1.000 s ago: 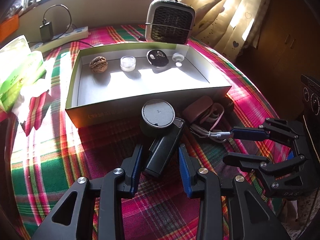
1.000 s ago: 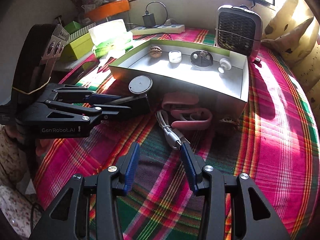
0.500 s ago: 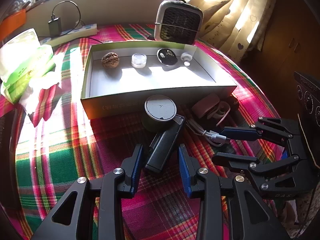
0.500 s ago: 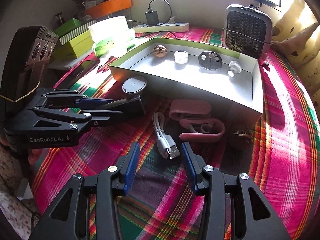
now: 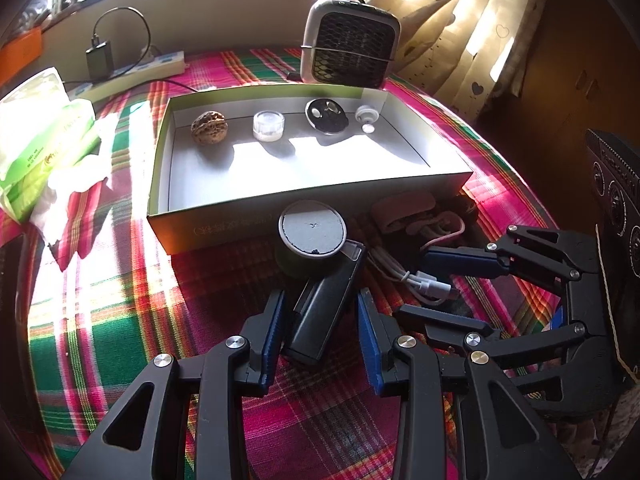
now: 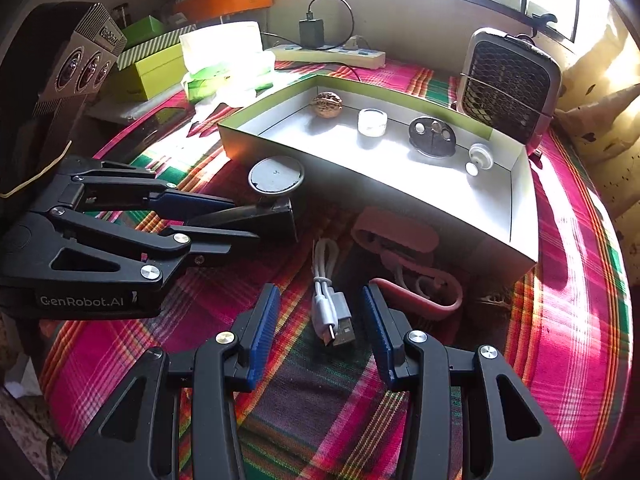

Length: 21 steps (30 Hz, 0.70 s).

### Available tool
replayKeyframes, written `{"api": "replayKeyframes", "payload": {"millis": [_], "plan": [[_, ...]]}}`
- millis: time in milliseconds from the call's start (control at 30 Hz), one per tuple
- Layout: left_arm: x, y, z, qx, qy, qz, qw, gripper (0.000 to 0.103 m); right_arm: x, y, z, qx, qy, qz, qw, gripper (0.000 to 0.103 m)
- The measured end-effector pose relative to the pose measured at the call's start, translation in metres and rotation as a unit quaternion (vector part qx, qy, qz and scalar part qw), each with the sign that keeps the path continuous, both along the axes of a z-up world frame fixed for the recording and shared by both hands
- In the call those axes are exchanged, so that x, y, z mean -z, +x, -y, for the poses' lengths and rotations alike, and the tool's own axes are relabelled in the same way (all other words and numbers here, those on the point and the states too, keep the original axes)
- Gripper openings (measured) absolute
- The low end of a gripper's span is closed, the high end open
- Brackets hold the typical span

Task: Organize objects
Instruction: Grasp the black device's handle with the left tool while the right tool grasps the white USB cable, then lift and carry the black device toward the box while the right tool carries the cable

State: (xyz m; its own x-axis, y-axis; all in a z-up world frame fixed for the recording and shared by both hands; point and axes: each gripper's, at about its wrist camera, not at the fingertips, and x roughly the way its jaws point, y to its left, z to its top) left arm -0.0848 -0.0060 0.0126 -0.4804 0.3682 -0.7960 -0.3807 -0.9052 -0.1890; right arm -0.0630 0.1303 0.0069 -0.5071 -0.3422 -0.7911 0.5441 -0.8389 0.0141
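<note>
The left gripper [image 5: 320, 328] stands open around the lower end of a black handheld device [image 5: 326, 312] lying on the table's plaid cloth [image 5: 120, 320]; its blue pads flank the device with a gap showing on the right side, and whether the left pad touches cannot be told. The device's round grey head [image 5: 312, 229] sits just beside the front wall of the open box [image 5: 224, 226]. The right gripper [image 6: 318, 332] is also open, its fingers on either side of the plug end of a coiled white USB cable [image 6: 330, 304] without pressing it. Just beyond the cable lie pink items [image 6: 400, 240] against the box wall. Inside the box, along its far side, stand 4 things in a row: a walnut [image 5: 209, 127], a small clear jar [image 5: 269, 125], a black oval disc [image 5: 326, 116] and a small white cap [image 5: 366, 115]. A small heater [image 5: 350, 49] stands behind the box.
</note>
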Motion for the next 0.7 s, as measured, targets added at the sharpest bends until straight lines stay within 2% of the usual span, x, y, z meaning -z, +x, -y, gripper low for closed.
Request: {"api": "replayKeyframes", "payload": {"millis": [200, 400, 700], "plan": [[0.0005, 0.001, 0.0002, -0.004, 0.002, -0.001, 1.0, 0.032, 0.0003, 0.0013, -0.0004, 0.007, 0.002, -0.008, 1.0, 0.041], [0.0006, 0.0035, -0.0016, -0.007, -0.003, -0.003, 1.0, 0.032, -0.0004, 0.0039, -0.0005, 0.003, 0.002, -0.011, 1.0, 0.021], [0.0006, 0.0078, -0.0039, -0.006, -0.009, -0.007, 0.9999, 0.025, -0.0002, 0.0041, -0.0035, 0.012, -0.013, -0.002, 1.0, 0.02]]}}
